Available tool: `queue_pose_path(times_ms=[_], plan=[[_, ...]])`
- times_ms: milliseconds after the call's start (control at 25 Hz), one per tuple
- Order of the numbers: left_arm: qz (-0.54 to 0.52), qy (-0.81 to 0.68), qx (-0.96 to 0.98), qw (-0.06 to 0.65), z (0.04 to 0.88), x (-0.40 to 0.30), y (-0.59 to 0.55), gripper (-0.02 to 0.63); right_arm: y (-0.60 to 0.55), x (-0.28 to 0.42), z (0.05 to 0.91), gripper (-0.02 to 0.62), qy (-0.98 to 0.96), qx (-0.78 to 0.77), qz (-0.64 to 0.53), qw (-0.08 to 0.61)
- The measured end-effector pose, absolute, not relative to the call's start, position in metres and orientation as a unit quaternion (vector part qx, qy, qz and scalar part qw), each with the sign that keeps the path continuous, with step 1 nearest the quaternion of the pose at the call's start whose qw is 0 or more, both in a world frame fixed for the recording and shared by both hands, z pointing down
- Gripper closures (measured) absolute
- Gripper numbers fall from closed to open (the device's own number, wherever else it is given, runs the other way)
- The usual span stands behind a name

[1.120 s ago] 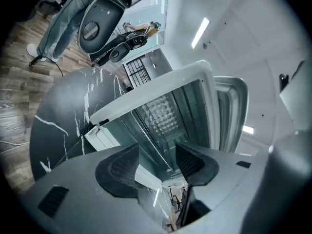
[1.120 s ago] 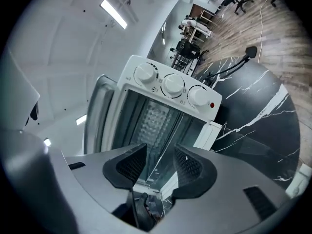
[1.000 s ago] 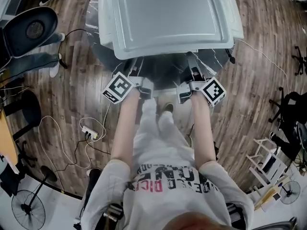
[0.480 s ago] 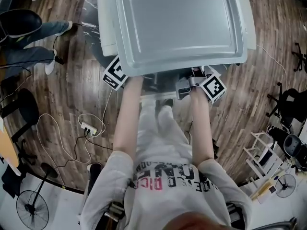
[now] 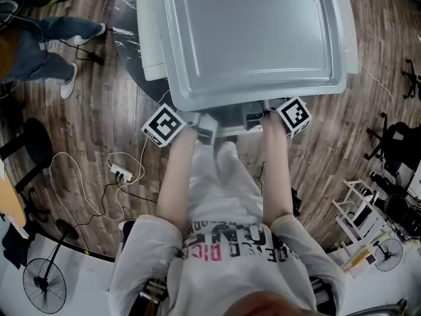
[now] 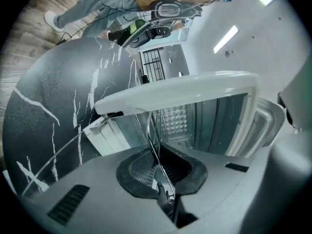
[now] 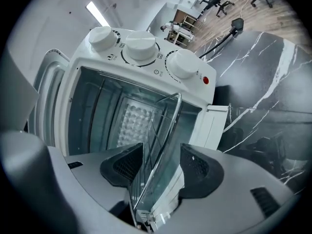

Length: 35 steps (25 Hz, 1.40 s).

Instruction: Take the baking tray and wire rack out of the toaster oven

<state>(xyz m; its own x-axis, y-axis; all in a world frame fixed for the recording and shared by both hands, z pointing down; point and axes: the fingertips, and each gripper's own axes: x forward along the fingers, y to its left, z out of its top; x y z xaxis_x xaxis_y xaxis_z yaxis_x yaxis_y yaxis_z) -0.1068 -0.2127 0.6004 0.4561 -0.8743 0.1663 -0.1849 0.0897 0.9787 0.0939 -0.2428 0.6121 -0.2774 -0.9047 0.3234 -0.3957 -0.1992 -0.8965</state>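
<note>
A white toaster oven (image 7: pixel 112 62) stands on a dark, white-veined table (image 7: pixel 263 77) above a wood plank floor (image 5: pixel 85 137). Its door (image 7: pixel 46 96) hangs open. From the head view, a gray tray-shaped panel (image 5: pixel 253 38) covers the oven's top; whether it belongs to the oven cannot be told.

A person in a pale T-shirt (image 5: pixel 230 255) reaches both arms toward the oven mouth. The shirt's black and red lettering appears upside down and cannot be read.

The wire rack (image 7: pixel 166 130) sits in the oven cavity, its front edge reaching out to both grippers. The left gripper (image 6: pixel 160 172) has just closed, and its pads now pinch one thin wire of the rack. The right gripper (image 7: pixel 161 165) has just been opening; its jaws stand wide apart, and the rack's chrome rim passes between them, untouched by either pad. A shiny flat surface lies along that rim; whether it is the baking tray cannot be told.

Three white knobs (image 7: pixel 141 45) line the control panel, their small printed symbols too fine to read, beside a red lamp (image 7: pixel 205 80). A white power strip (image 5: pixel 120 173) lies on the floor.
</note>
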Motion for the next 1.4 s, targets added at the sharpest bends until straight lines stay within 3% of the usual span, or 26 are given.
queue_pose_path(times_ms=[80,200,240,600,720,800,1400], plan=[[-0.287,-0.43,0.609,0.601,0.6,-0.104,-0.204,0.592,-0.246,0.099,0.611,0.397,0.583,-0.56,-0.537,0.241],[-0.288,-0.434,0.605,0.602,0.601,-0.103,-0.196,0.592,-0.248,0.106,0.603,0.565,0.602,-0.579,-0.504,0.219],[-0.281,-0.44,0.609,0.598,0.603,-0.104,-0.196,0.592,-0.247,0.105,0.602,0.574,0.611,-0.579,-0.497,0.209],[-0.247,-0.487,0.616,0.567,0.605,-0.108,-0.198,0.561,-0.243,0.098,0.602,0.591,0.643,-0.553,-0.497,0.182],[-0.248,-0.499,0.613,0.56,0.603,-0.113,-0.199,0.512,-0.237,0.098,0.6,0.591,0.646,-0.55,-0.498,0.179],[-0.244,-0.505,0.612,0.558,0.604,-0.114,-0.199,0.552,-0.234,0.099,0.601,0.591,0.647,-0.548,-0.5,0.177],[-0.224,-0.497,0.62,0.565,0.599,-0.11,-0.166,0.558,-0.202,0.101,0.597,0.592,0.658,-0.542,-0.5,0.151]])
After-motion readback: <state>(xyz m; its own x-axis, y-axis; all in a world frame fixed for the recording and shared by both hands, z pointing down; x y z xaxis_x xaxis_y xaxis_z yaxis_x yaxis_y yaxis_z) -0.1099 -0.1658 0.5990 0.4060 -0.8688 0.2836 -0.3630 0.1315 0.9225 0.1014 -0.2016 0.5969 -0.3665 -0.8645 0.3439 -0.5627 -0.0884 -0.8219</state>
